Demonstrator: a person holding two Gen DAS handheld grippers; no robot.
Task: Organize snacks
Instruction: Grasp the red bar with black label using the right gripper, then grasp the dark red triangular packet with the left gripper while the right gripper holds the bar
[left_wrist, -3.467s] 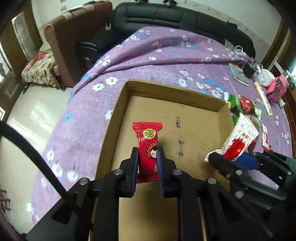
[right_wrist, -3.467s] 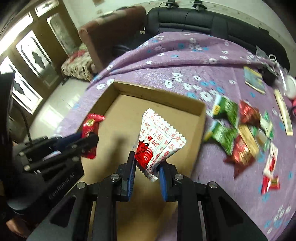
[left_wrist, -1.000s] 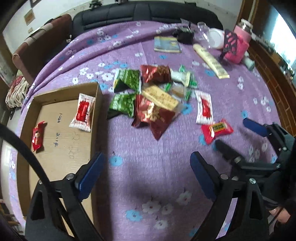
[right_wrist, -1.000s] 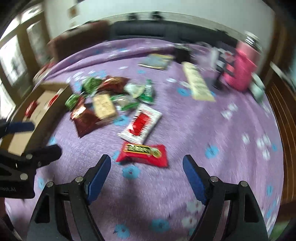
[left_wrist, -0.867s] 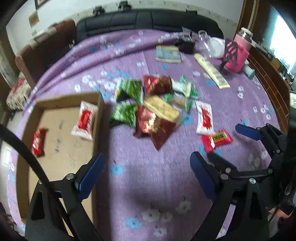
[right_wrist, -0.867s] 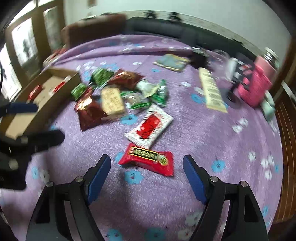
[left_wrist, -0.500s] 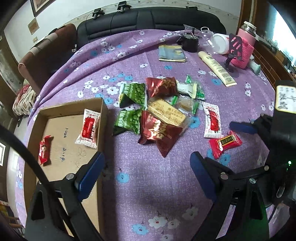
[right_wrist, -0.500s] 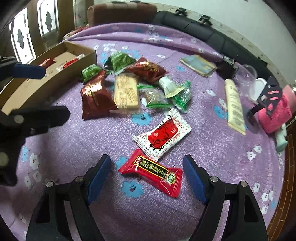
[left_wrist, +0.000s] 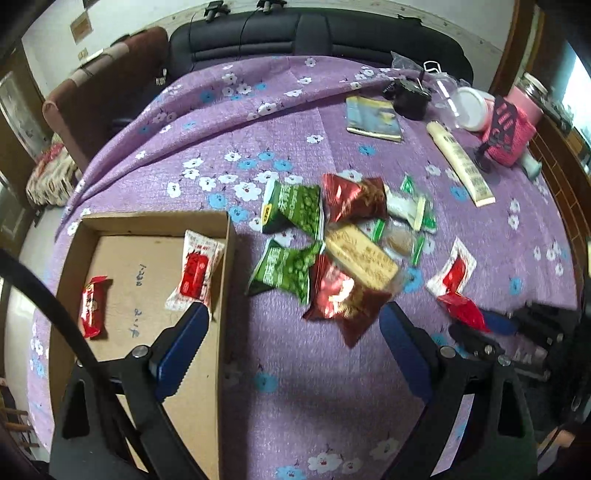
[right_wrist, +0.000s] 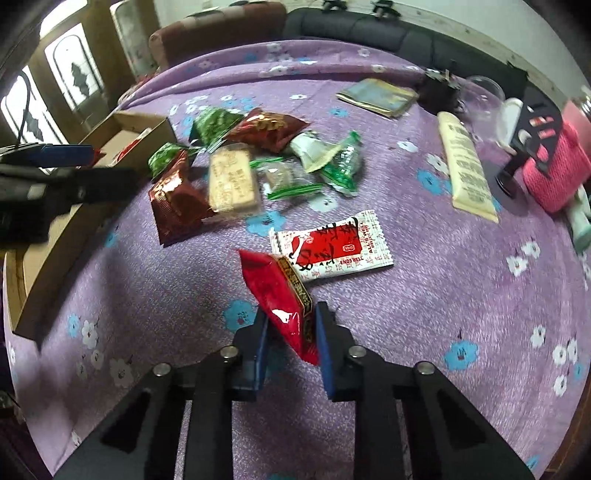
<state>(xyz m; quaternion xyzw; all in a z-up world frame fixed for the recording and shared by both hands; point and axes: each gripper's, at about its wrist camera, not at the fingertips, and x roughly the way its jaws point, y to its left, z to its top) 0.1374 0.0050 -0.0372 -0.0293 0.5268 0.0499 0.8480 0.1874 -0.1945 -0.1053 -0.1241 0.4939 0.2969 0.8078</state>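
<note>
The right hand-held gripper (right_wrist: 289, 341) had just closed on a red packet (right_wrist: 280, 295), bound for the box (left_wrist: 221, 295); the left hand-held gripper (left_wrist: 291, 347) hung wide open, empty.

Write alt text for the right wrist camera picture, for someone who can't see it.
The right claw is shut on a red snack packet, held above a purple flowered tablecloth. Beyond it lie a white-and-red packet and a pile of green and dark red snack bags; a cardboard box sits at left.
</note>
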